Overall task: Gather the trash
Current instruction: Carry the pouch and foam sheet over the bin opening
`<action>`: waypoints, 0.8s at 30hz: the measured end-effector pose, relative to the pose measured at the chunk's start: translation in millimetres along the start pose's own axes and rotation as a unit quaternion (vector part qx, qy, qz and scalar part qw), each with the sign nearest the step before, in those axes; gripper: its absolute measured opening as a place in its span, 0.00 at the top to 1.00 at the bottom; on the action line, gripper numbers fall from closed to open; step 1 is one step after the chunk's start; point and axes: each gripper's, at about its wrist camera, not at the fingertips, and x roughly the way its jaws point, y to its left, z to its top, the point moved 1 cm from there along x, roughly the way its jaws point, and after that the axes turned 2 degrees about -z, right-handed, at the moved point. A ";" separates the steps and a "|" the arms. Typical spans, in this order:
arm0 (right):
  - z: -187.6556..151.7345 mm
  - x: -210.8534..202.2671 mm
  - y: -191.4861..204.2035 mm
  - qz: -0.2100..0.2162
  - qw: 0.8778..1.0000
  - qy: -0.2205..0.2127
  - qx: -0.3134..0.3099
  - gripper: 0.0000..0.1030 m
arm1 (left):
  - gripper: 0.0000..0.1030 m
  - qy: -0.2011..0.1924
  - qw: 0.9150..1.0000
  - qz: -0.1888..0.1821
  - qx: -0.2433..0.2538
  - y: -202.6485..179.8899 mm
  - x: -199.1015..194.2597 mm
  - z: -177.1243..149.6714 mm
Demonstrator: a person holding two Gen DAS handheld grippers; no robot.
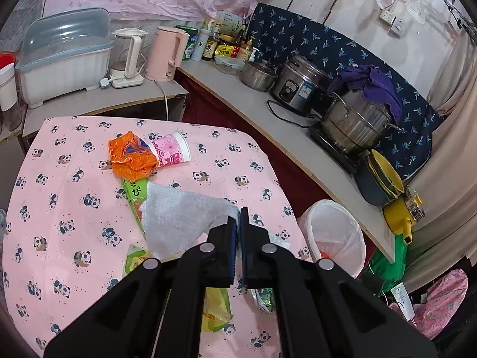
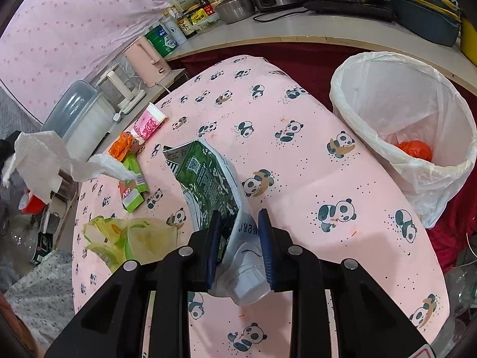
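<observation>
My left gripper (image 1: pixel 238 217) is shut on a white paper towel (image 1: pixel 176 217), held above the pink panda tablecloth (image 1: pixel 74 208); the towel also hangs at the left of the right wrist view (image 2: pixel 44 158). My right gripper (image 2: pixel 240 220) is shut on a green and white foil snack bag (image 2: pixel 208 185) above the table. On the cloth lie an orange wrapper (image 1: pixel 131 155), a pink paper cup (image 1: pixel 173 150) on its side, a green carton (image 2: pixel 134 182) and a yellow-green plastic bag (image 2: pixel 131 238). A white-lined trash bin (image 2: pixel 402 125) stands beside the table's right edge with orange trash inside.
A counter (image 1: pixel 268 110) behind the table holds a pink kettle (image 1: pixel 167 53), a white kettle (image 1: pixel 128 56), a dish box (image 1: pixel 62 56), bottles, a rice cooker (image 1: pixel 301 86) and a steel pot (image 1: pixel 354 122). Yellow bowls (image 1: pixel 384 176) sit at the counter's end.
</observation>
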 end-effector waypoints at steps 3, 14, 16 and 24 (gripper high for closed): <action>-2.9 0.0 -0.8 -0.001 1.000 -0.001 -0.001 0.76 | 0.98 -0.001 1.000 0.002 0.001 -0.4 -0.2 2.5; 22.8 -36.4 -26.2 -0.009 0.998 -0.056 0.021 0.76 | 0.98 0.025 0.999 -0.007 0.028 -34.6 29.7 -3.9; 29.0 -43.5 -38.2 -0.013 0.997 -0.065 0.030 0.76 | 0.98 0.029 0.999 -0.013 0.036 -48.0 39.1 -4.7; 49.3 -67.0 -103.3 -0.039 0.992 -0.097 0.075 0.76 | 0.98 0.062 0.994 -0.041 0.085 -120.9 90.6 -15.2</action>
